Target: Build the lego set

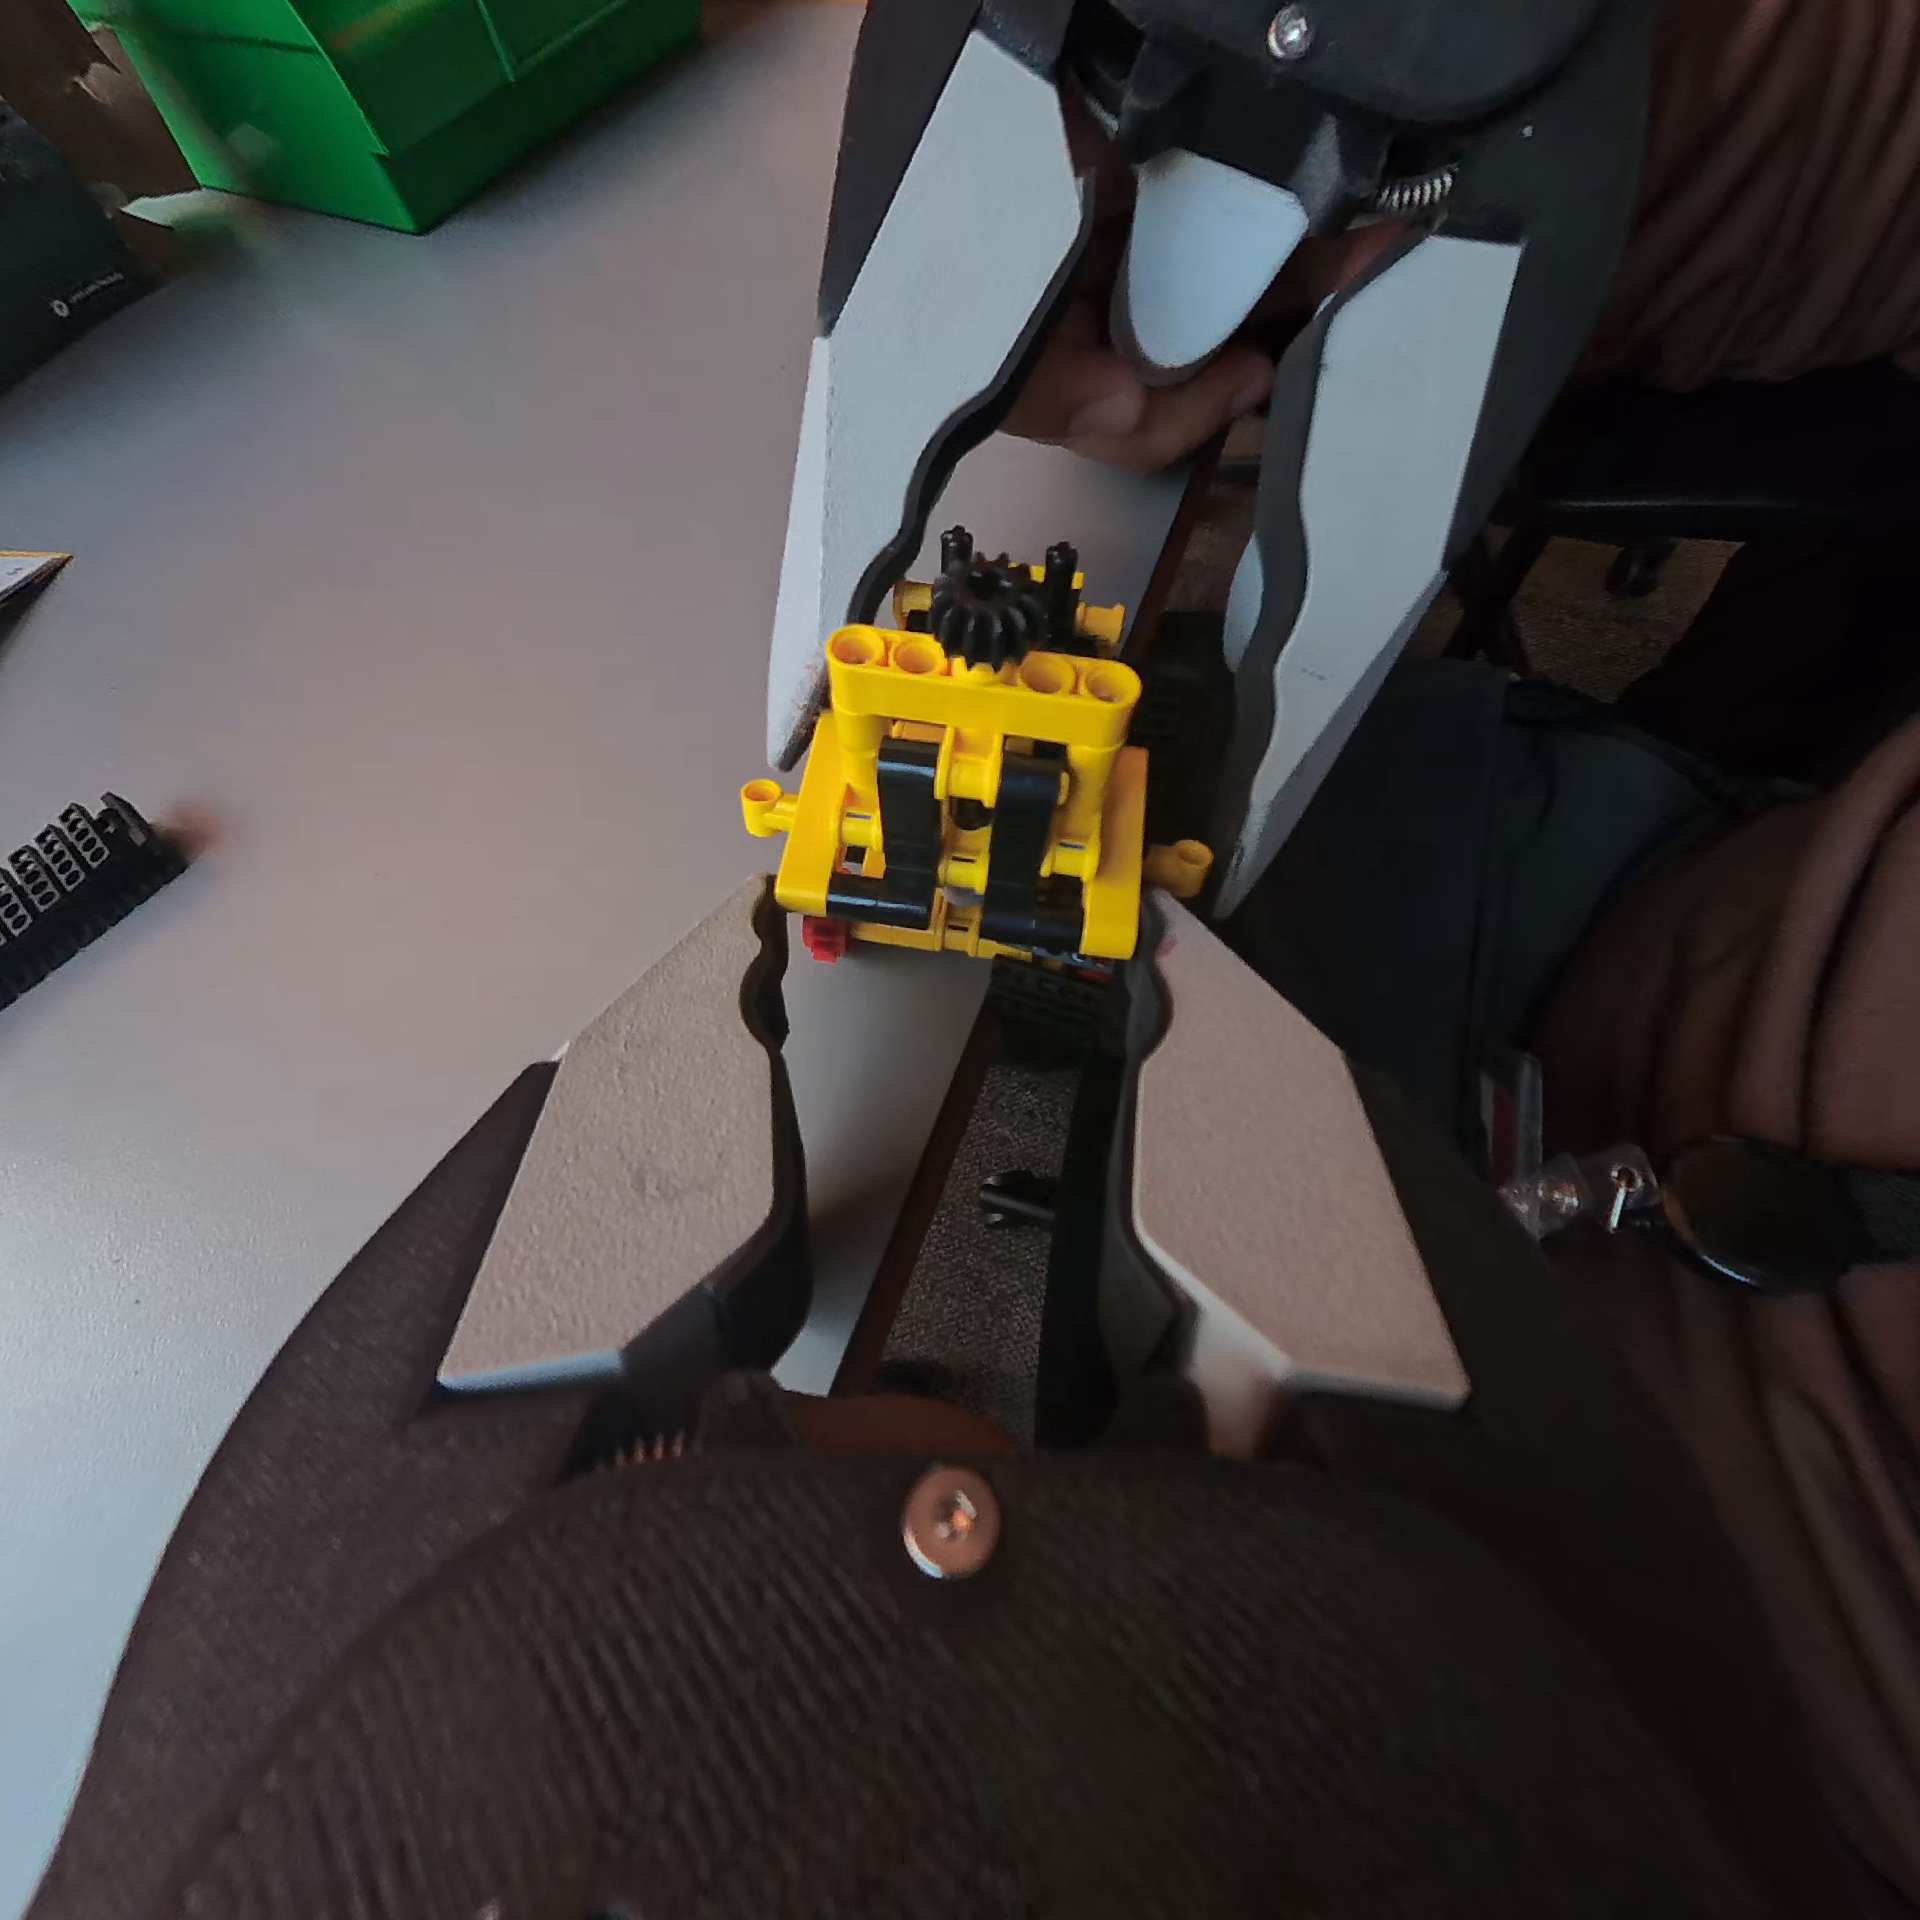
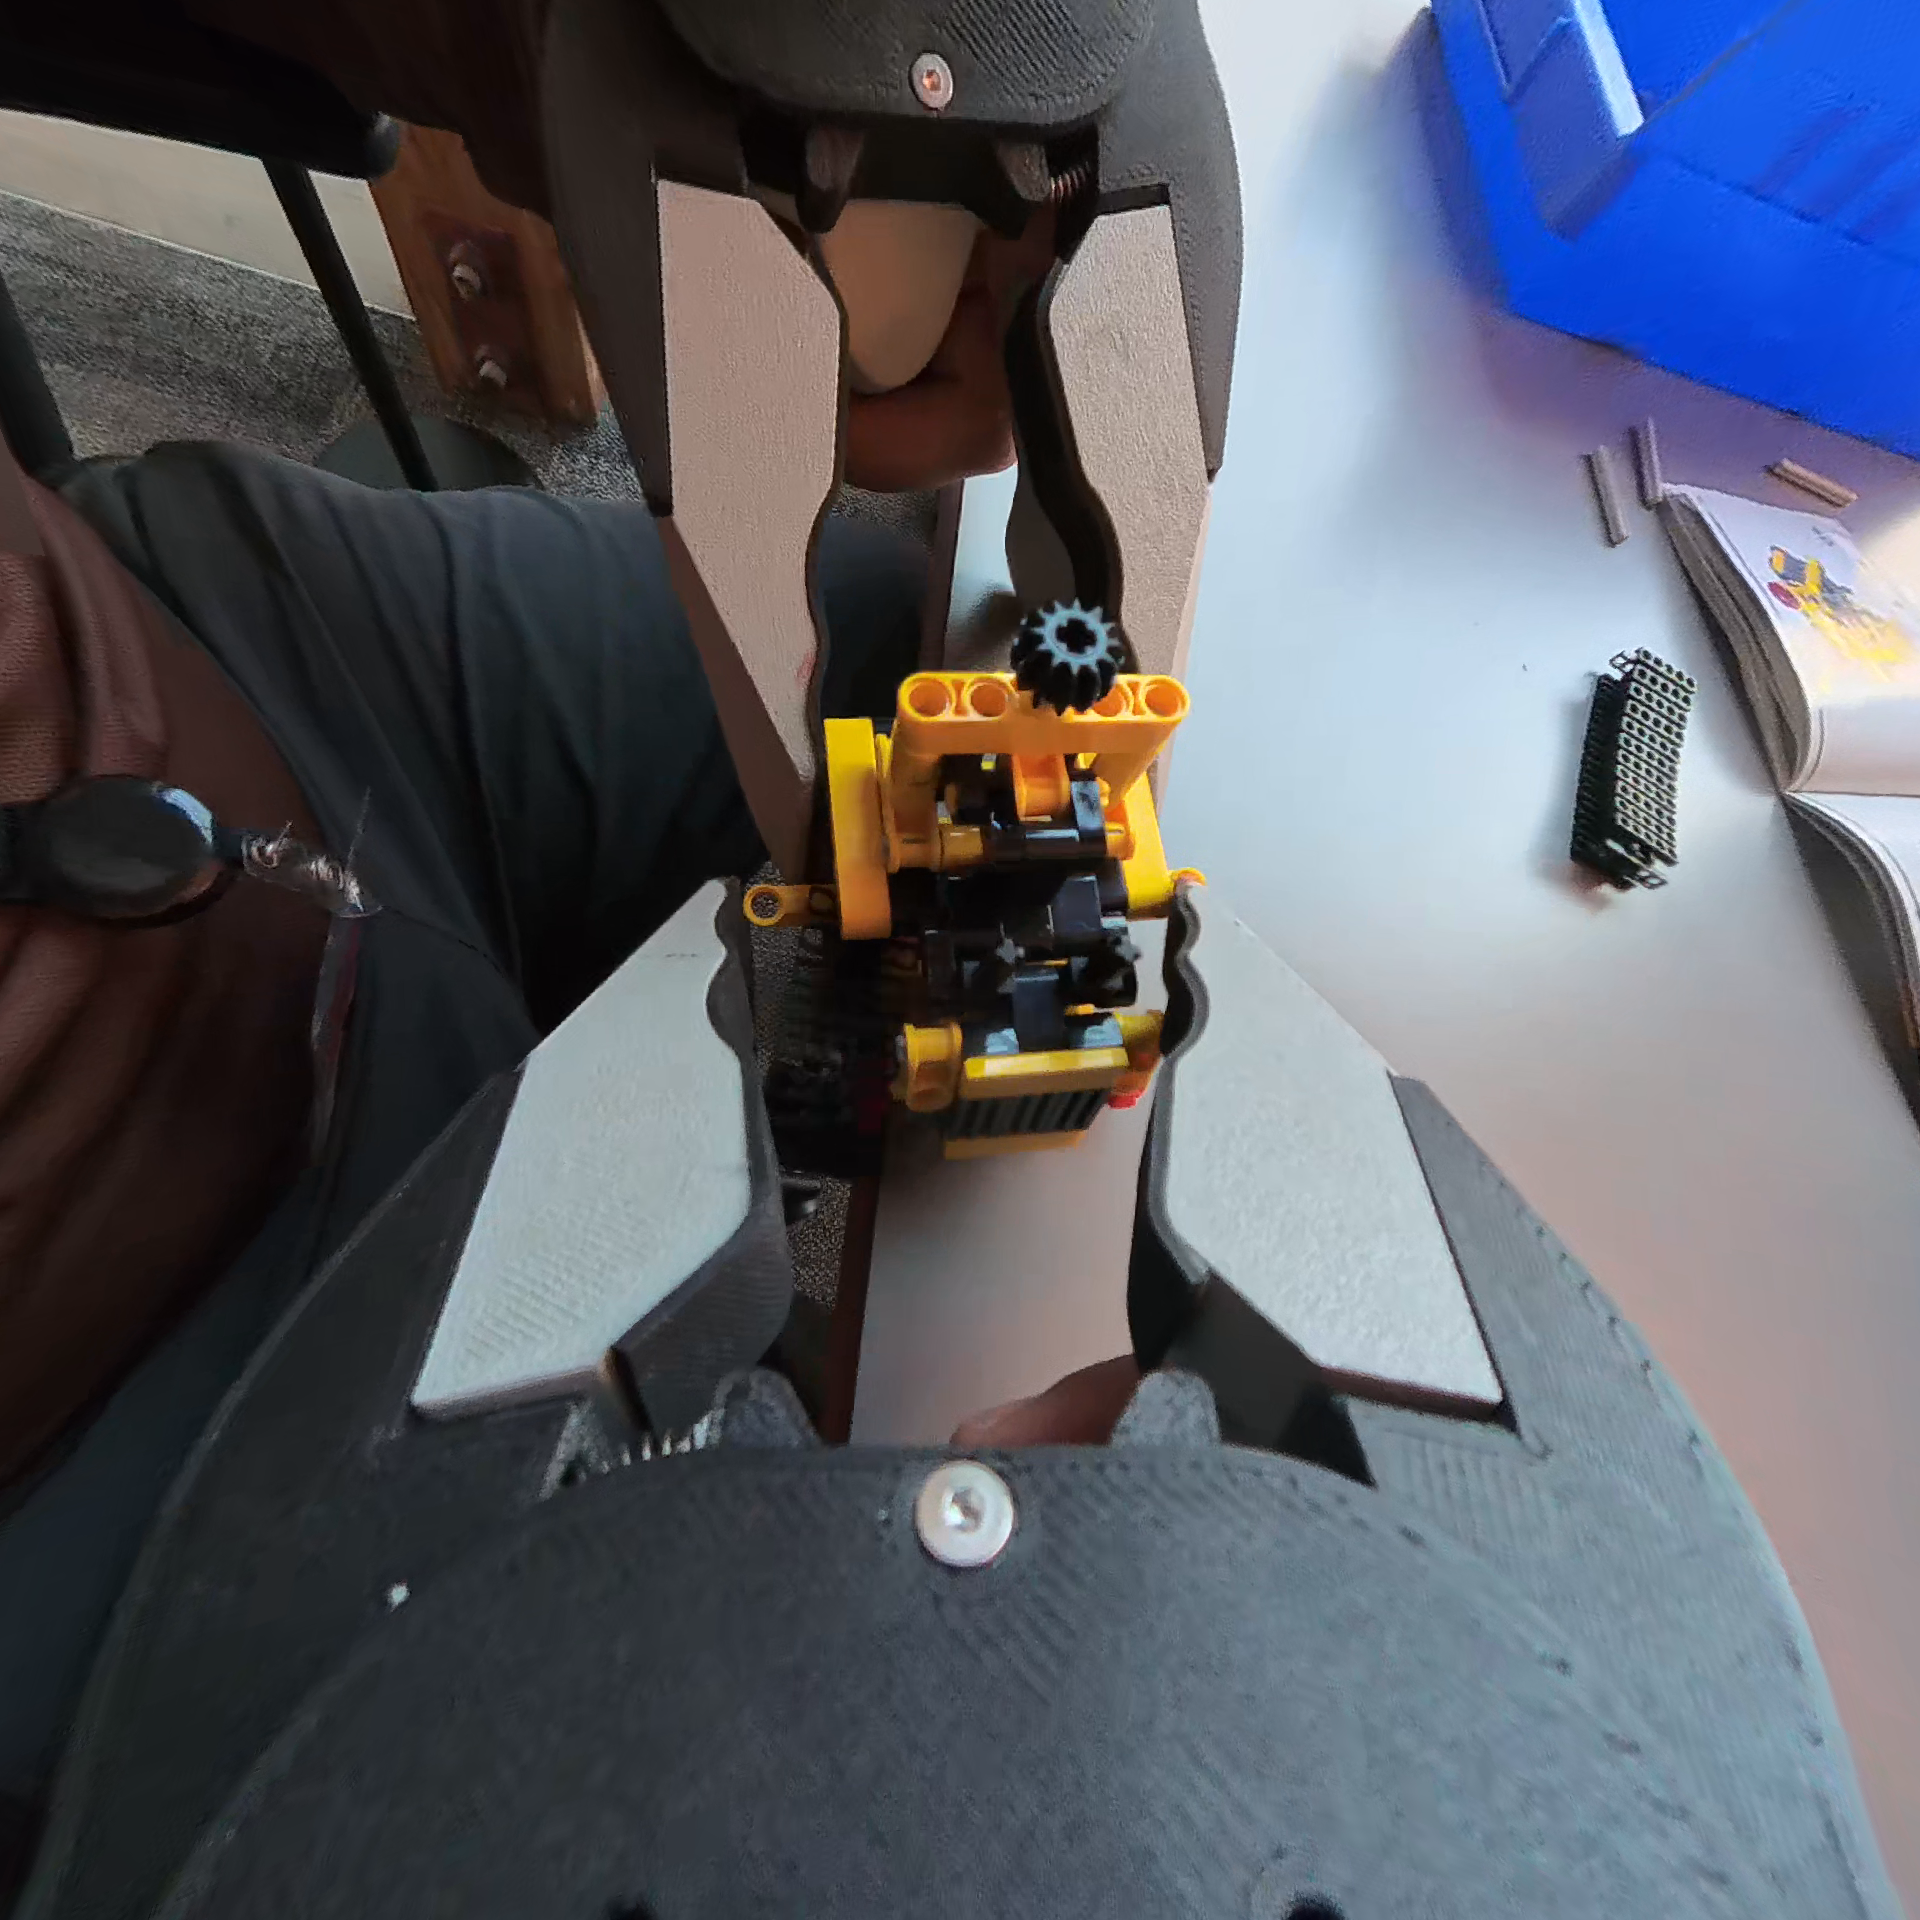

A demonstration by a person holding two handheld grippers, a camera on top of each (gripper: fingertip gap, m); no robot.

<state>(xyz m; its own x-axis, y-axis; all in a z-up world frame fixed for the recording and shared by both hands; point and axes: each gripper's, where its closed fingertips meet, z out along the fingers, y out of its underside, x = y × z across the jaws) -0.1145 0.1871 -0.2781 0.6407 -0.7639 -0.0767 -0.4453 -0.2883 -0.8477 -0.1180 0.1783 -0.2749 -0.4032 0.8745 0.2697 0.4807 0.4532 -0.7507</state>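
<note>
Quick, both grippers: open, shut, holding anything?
Left gripper: shut on the yellow lego model, gripping its near end.
Right gripper: shut on the same model, fingers on its two sides.

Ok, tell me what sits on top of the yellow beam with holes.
A black gear sits on top of the yellow beam, over its middle. Whatever it is mounted on is covered by the gear. Two black pins rise behind it.
</note>
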